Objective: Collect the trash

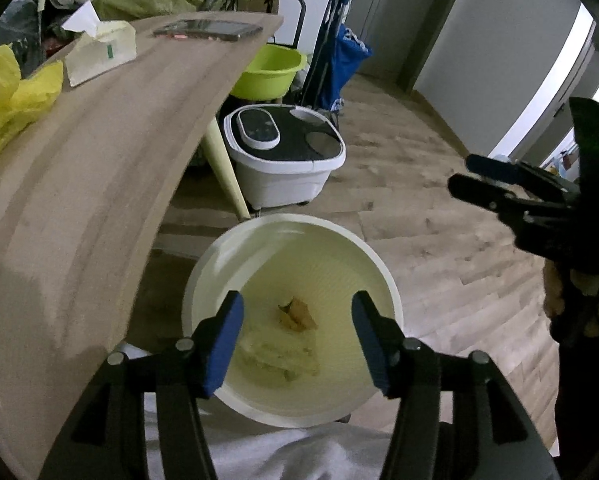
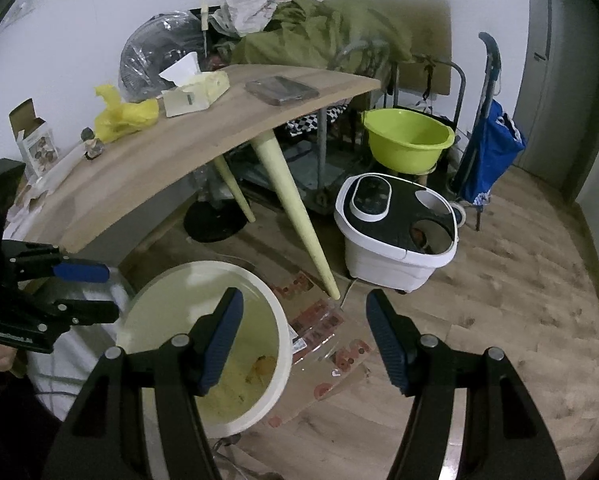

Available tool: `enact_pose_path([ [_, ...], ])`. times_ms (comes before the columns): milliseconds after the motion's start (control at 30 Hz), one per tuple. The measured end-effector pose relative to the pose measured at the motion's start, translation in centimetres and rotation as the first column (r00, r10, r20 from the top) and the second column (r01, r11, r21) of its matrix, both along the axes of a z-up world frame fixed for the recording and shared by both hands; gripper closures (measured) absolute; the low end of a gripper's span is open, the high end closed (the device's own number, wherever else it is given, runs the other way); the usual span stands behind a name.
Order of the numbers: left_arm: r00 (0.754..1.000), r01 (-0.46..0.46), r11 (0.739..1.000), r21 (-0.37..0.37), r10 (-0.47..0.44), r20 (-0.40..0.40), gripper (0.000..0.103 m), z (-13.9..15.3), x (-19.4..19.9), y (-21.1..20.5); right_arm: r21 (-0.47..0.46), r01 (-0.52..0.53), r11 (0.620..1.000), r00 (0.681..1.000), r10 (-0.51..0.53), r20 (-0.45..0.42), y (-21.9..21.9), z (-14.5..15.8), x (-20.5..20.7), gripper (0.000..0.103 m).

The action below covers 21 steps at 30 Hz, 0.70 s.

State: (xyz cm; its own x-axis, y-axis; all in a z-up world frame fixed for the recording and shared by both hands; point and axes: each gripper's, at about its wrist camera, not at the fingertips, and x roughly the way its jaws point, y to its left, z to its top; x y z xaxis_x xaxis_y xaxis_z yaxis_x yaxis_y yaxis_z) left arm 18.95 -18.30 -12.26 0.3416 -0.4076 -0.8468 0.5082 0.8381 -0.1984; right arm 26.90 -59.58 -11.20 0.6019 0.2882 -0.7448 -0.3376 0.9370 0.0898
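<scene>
Left claw point(image 1: 297, 340): fingers spread apart, grasping nothing, poised above the mouth of the cream trash bin point(image 1: 383, 276). The bin stands on the wood floor point(image 1: 439, 248) just beside the edge of the worktop point(image 1: 99, 184). Inside it, at the bottom, lie yellowish scraps point(image 1: 295, 314) and pale crumpled pieces.

Right claw point(image 2: 303, 342): fingers likewise spread, nothing between them. Its left finger overlaps the bin rim point(image 2: 259, 280) in the right wrist view; its right finger sits over the floor. In the left wrist view the right claw appears at the far right, apart from the bin.

On the worktop: a crumpled yellow plastic bag point(image 2: 119, 114), a tissue box point(image 2: 195, 94) with a sheet sticking up, and a flat dark phone-like item point(image 2: 281, 89) near the far end. At the wall end, a small open carton point(image 2: 35, 142) and a small dark object, too small to identify.

On the floor beside the bin: flattened printed packaging point(image 2: 323, 336). Further off stand a white-and-black foot bath point(image 2: 395, 228), a lime green basin point(image 2: 407, 138) and a blue shopping trolley point(image 2: 487, 152).
</scene>
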Motion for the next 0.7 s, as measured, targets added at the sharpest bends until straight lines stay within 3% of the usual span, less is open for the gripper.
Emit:
enact_pose_path([
  [267,0.998,-0.038,0.999,-0.030,0.039,0.047,0.047,1.9,0.1,2.3,-0.015,-0.056,0.998,0.998,0.056,0.016,3.3,1.2,1.3,0.041],
  [700,0.979,-0.172,0.984,-0.044,0.176,0.106,0.047,4.1,1.0,7.5,-0.004,-0.181,0.983,0.982,0.181,0.053,9.3,2.8,4.0,0.041],
])
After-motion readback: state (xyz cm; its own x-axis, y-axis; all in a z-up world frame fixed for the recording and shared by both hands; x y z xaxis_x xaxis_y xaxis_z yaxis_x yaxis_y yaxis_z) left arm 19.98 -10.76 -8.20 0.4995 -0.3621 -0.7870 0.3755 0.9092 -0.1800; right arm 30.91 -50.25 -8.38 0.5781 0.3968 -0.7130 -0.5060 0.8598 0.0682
